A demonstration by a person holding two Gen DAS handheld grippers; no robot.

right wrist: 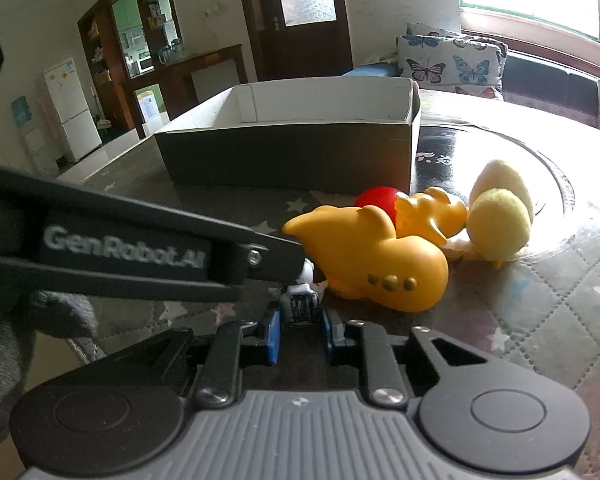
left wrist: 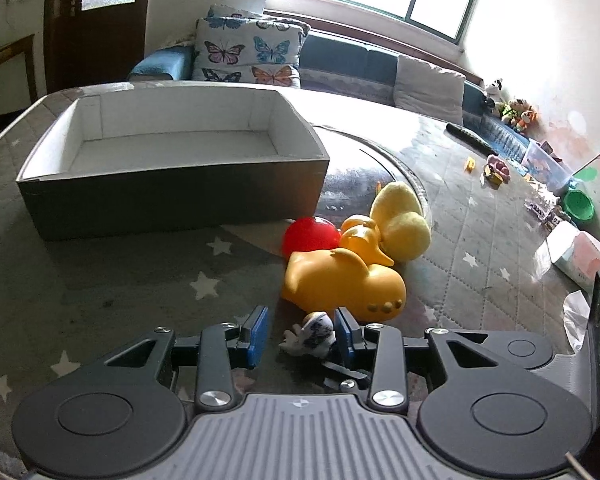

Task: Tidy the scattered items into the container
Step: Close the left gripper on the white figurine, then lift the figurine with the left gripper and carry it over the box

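blue pads of the right gripper (right wrist: 300,330) are clamped on the small figurine (right wrist: 300,306); left gripper (left wrist: 302,334) sits apart around it. box (left wrist: 172,178) empty, ahead-left. risk: lifting snags the figurine on the left pad, or nudges the yellow duck (right wrist: 374,258) just ahead.

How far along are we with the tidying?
Done: nothing yet; the box is empty. In hand: the right gripper is shut on the figurine beside the duck; the left gripper, open, straddles it too. Left: figurine, duck, red ball and plush chick all lie outside the box.
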